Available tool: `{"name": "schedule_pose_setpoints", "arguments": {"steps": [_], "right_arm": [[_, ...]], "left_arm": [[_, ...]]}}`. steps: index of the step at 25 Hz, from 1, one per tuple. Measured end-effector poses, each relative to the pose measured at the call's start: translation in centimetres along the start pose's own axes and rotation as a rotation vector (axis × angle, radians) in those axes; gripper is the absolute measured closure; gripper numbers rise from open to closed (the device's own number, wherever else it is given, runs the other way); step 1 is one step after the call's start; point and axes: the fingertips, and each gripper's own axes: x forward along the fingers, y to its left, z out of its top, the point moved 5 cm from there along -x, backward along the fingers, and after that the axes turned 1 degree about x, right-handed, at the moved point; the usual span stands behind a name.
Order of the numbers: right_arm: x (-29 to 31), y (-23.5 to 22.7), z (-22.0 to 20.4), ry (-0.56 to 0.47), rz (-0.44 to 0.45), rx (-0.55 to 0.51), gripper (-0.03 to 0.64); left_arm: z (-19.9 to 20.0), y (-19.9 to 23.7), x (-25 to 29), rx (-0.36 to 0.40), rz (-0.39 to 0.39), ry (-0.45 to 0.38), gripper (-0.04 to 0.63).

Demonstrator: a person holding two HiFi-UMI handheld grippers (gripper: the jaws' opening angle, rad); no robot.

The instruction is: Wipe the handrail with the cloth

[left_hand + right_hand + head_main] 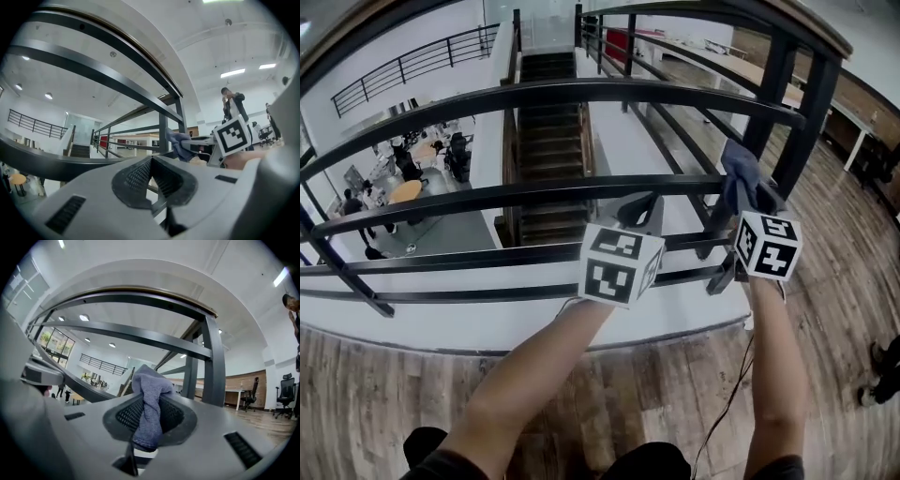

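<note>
Cloth (pixel 739 172), blue-grey and bunched, is clamped between the jaws of the right gripper (pixel 739 202) and held up close to the dark metal handrail (pixel 581 92) beside a corner post (pixel 772 89), while the left gripper (pixel 639 214), jaws closed together and empty, is held near a lower rail (pixel 534 192)

Left gripper (pixel 151 162) closed, right gripper (pixel 149 403) clamping cloth (pixel 148 380)

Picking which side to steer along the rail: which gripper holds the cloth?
The right gripper: its jaws are shut on the blue-grey cloth. The left gripper has its jaws together with nothing between them.
</note>
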Motion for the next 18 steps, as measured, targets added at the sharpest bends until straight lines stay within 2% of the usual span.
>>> {"name": "schedule_pose_setpoints", "arguments": {"steps": [3, 8, 18], "right_arm": [[-2.4, 5.7, 0.3, -0.044, 0.072, 0.033, 0.538], [-4.5, 16.9, 0.7, -0.088, 0.229, 0.073, 0.538], [-3.7, 40.8, 0.9, -0.048, 0.477, 0.097, 0.538]], "left_arm": [[-1.2, 2.8, -4.1, -0.005, 0.025, -0.011, 0.594], [-2.8, 10.2, -11.2, 0.020, 0.150, 0.016, 0.594], [-7.8, 26.7, -26.5, 0.027, 0.409, 0.101, 0.594]]}}
